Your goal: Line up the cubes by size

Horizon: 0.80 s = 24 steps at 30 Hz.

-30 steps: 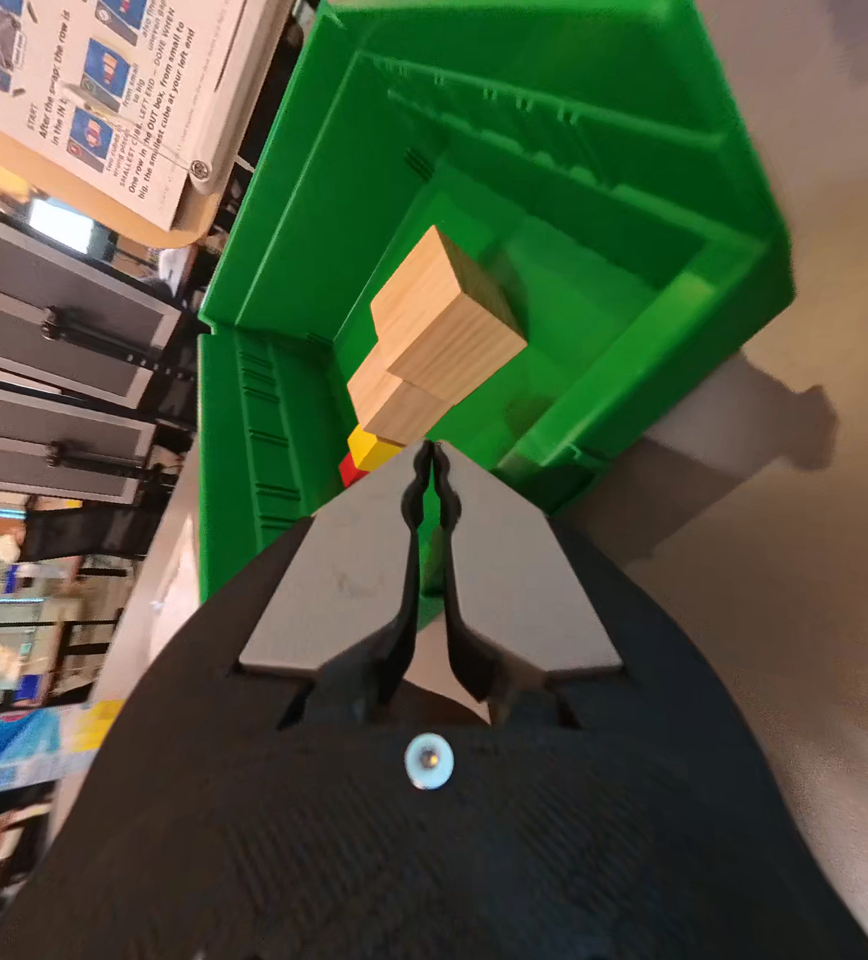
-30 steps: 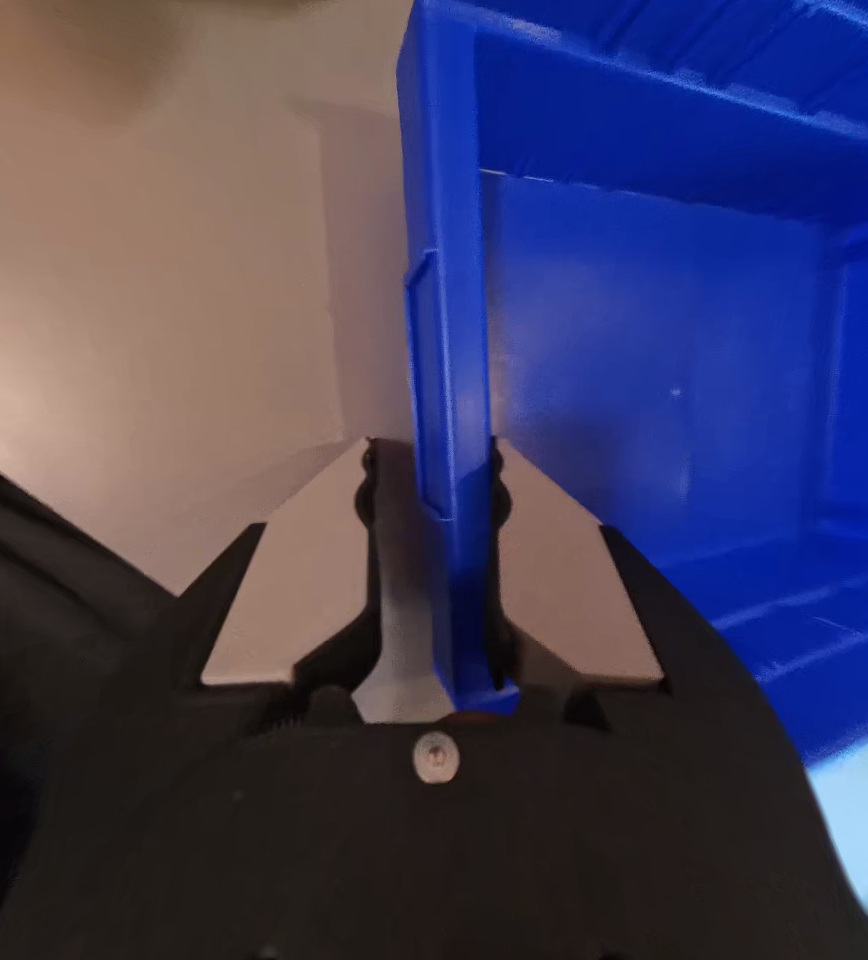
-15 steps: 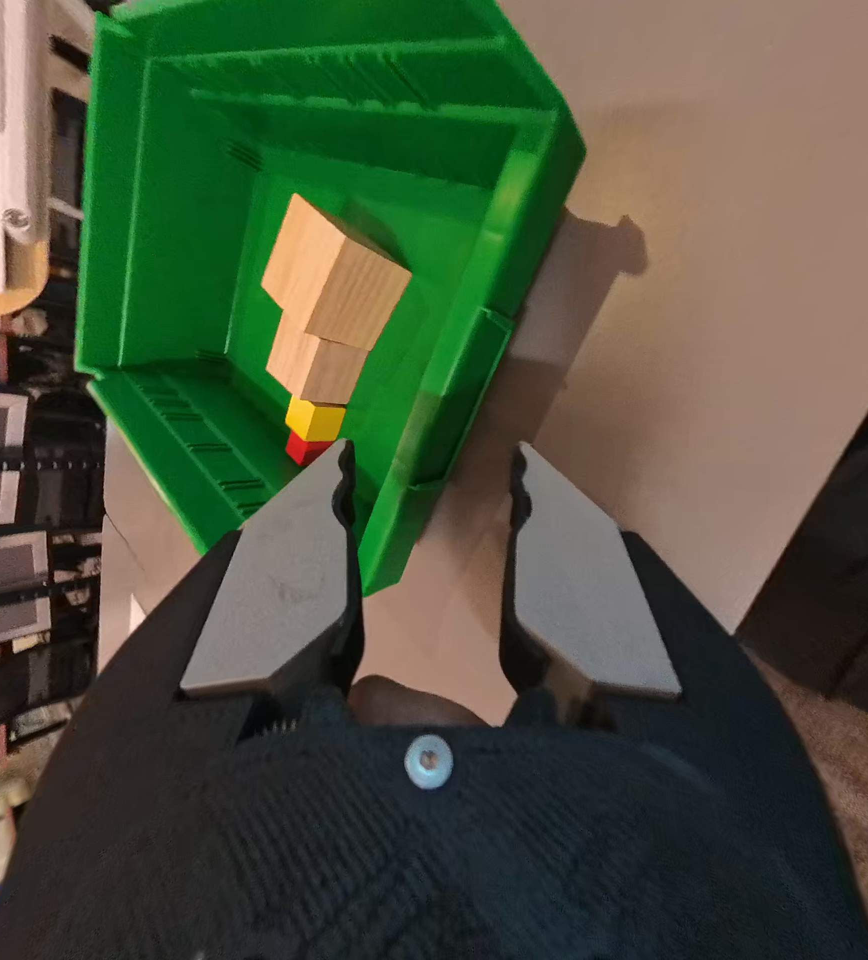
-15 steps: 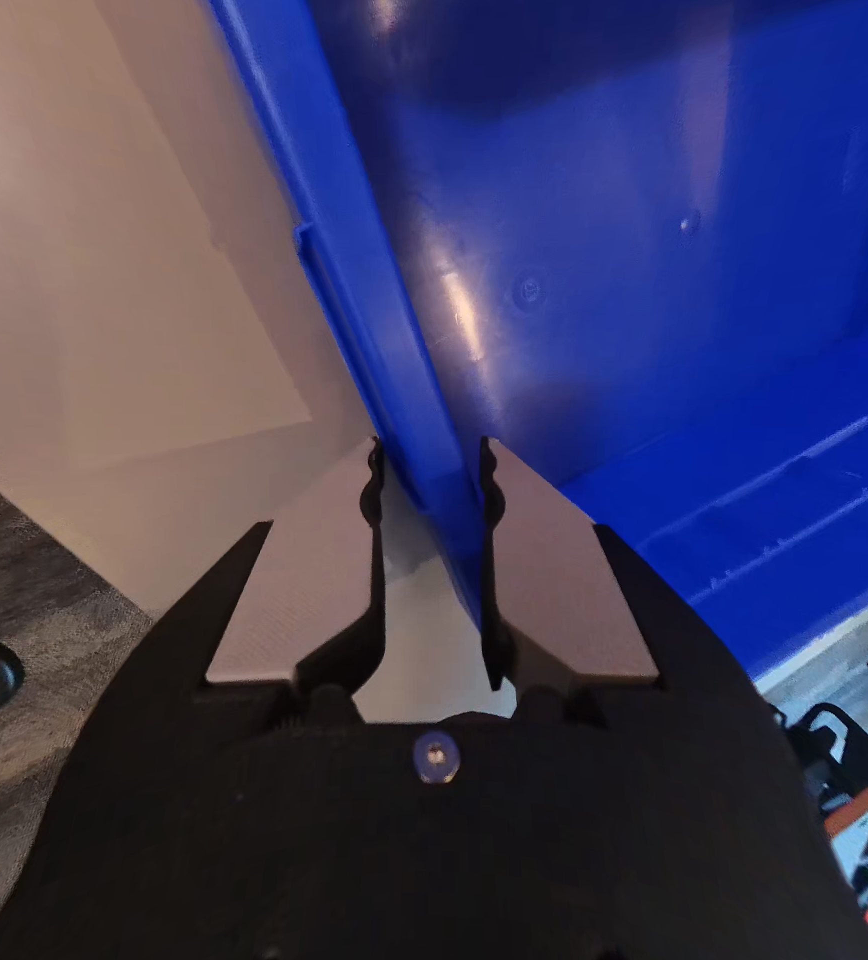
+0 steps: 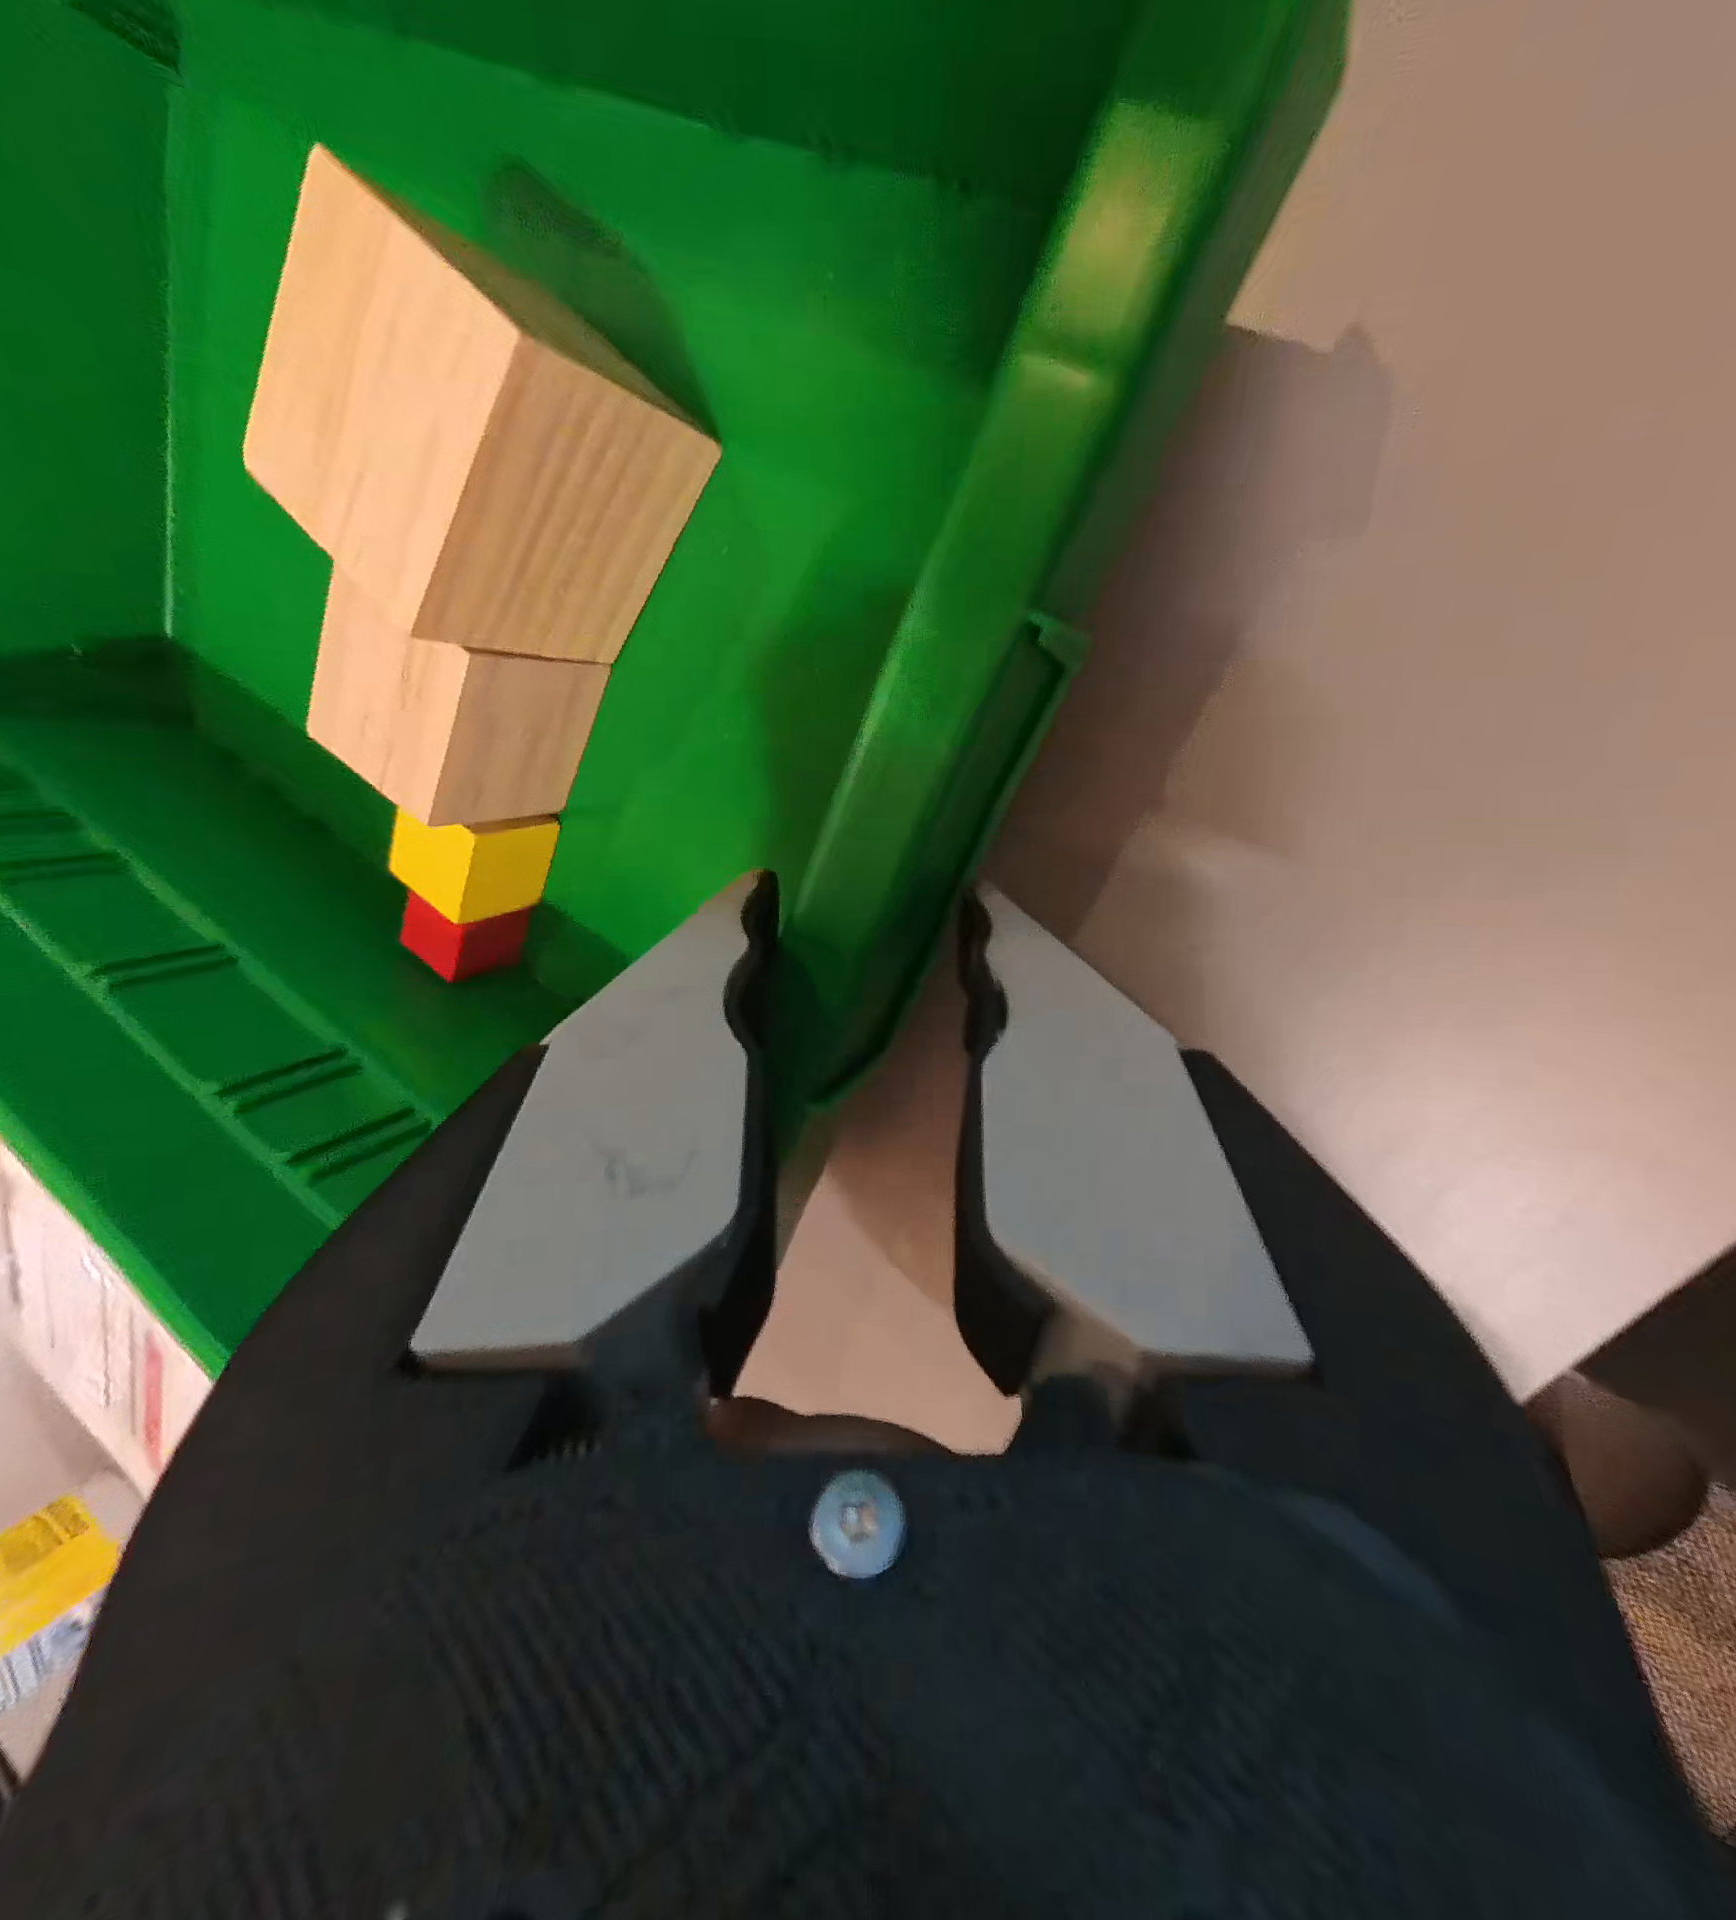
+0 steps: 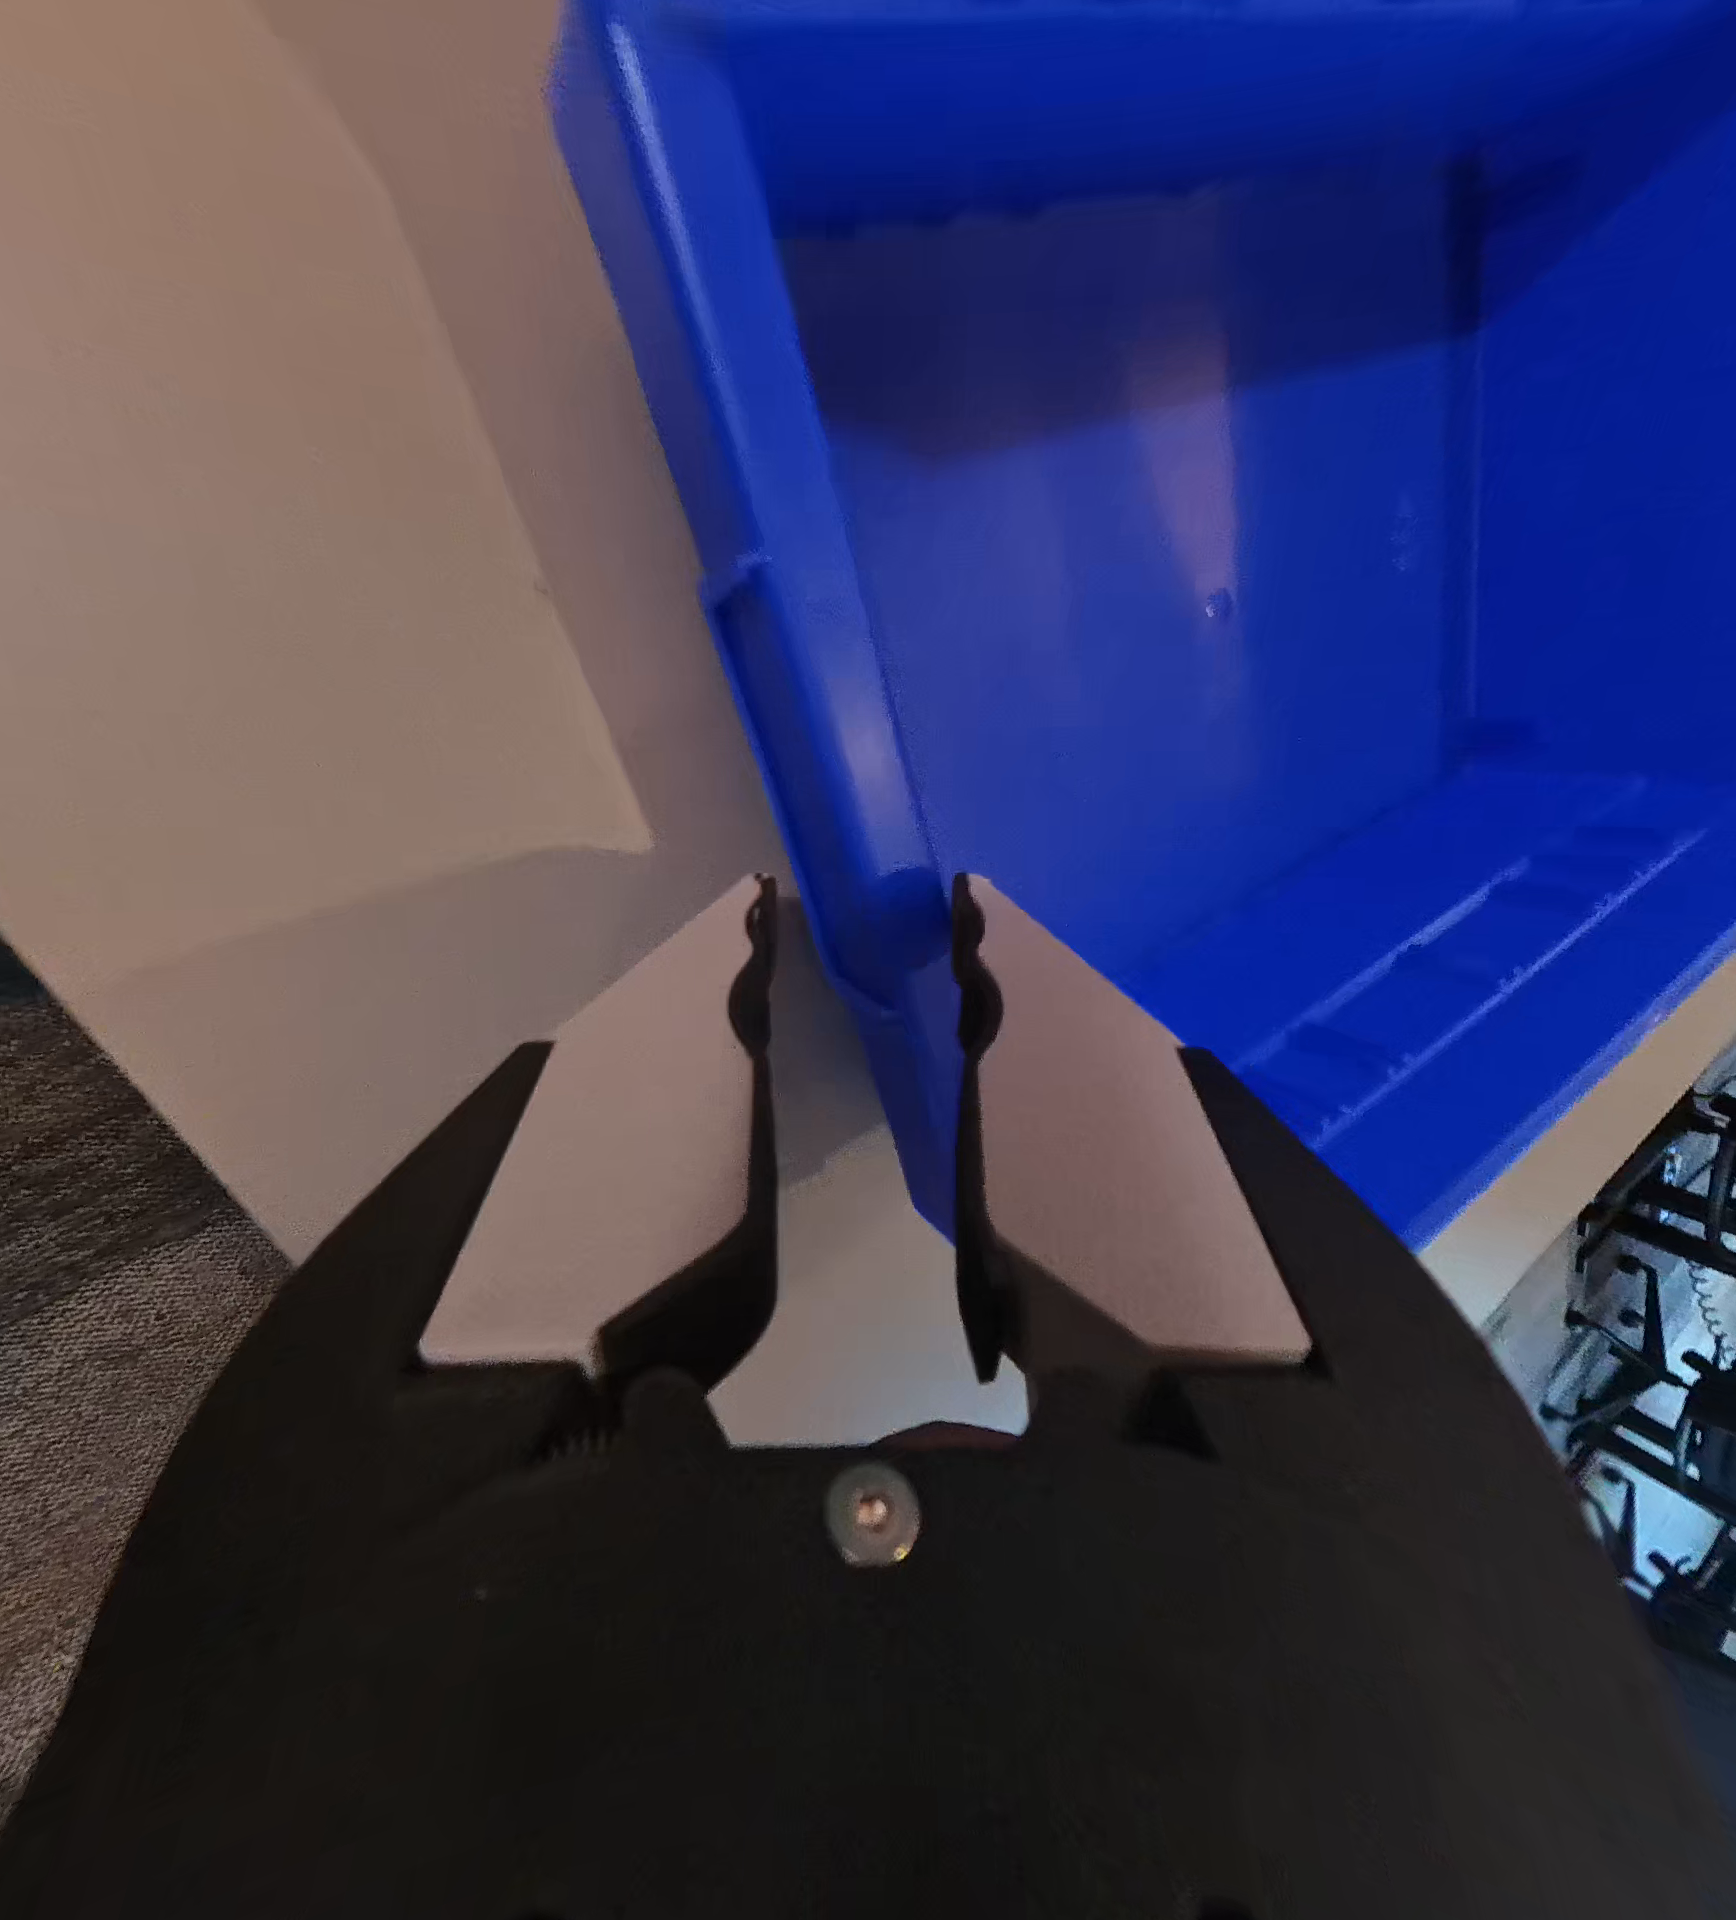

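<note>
Inside the green bin (image 5: 957,582), four cubes sit in a touching row along its floor, ordered by size: a large wooden cube (image 5: 469,416) deepest in the bin, a smaller wooden cube (image 5: 453,727) against it, then a yellow cube (image 5: 474,868), and a small red cube (image 5: 464,940) nearest the bin's low ribbed front. By that ordering the line-up looks finished.

Just outside this row, the left gripper (image 5: 862,914) straddles the green bin's side wall near its front corner, one finger inside the bin and one outside over the pale table (image 5: 1466,727). Its jaws are parted with a visible gap on both sides of the wall, so it grips nothing.

Away from the green bin, the right gripper (image 6: 859,894) straddles the side wall of an empty blue bin (image 6: 1259,623) in the same way, jaws partly open. The wall sits close to one finger; whether it touches is unclear.

As a judgement, the risk lies with the left gripper: its inner finger is near the red cube, so a sideways drift or a nudge to the wall could jolt the green bin and scatter the row.
</note>
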Tool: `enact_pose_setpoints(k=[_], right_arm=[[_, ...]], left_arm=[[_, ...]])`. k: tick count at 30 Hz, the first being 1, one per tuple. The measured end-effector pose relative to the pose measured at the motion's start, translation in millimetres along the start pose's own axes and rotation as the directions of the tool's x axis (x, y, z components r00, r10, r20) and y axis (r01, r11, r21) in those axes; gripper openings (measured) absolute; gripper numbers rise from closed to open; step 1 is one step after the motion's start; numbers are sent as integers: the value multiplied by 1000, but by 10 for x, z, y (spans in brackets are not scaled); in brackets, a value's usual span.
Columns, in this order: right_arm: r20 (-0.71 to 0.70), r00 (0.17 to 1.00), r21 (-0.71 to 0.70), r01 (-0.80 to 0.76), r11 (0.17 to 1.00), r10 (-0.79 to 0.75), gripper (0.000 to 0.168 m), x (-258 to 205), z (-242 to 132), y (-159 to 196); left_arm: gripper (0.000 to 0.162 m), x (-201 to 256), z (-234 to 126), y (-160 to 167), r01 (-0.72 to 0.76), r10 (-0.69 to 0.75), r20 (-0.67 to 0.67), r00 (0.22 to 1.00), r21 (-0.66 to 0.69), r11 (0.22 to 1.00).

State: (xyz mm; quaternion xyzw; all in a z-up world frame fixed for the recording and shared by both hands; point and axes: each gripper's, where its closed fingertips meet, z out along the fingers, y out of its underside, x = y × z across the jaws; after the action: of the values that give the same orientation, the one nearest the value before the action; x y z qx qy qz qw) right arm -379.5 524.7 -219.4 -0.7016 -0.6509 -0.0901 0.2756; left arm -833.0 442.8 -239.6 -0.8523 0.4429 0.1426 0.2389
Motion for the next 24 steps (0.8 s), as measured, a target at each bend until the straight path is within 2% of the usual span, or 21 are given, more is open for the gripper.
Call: enact_pose_setpoints(k=[4,9,15,17,19,22,24], right_arm=[[50,998,-36,-44,998,45,32,79,70,212],[-17,997,-109,-70,992,69,35,330,140,428],[-60,988,-66,-148,987,144,40,392,84,361],[-83,978,43,-189,981,192,40,392,-58,201],[-65,963,189,-245,951,261,46,340,-238,-63],[79,952,399,-303,865,297,58,85,-543,-710],[139,957,492,-289,821,253,58,-101,-704,-1215]], left_arm=[[31,-124,-5,211,-7,7,8,1000,3,1000],[32,-272,-2,456,-78,79,-28,996,47,996],[40,-528,21,713,21,-21,35,999,-7,1000],[42,-549,-56,709,30,-32,103,994,21,999],[41,-476,-213,600,46,-65,143,988,130,990],[29,-393,-484,391,156,-208,133,969,324,933],[25,-470,-641,255,252,-334,123,934,436,864]])
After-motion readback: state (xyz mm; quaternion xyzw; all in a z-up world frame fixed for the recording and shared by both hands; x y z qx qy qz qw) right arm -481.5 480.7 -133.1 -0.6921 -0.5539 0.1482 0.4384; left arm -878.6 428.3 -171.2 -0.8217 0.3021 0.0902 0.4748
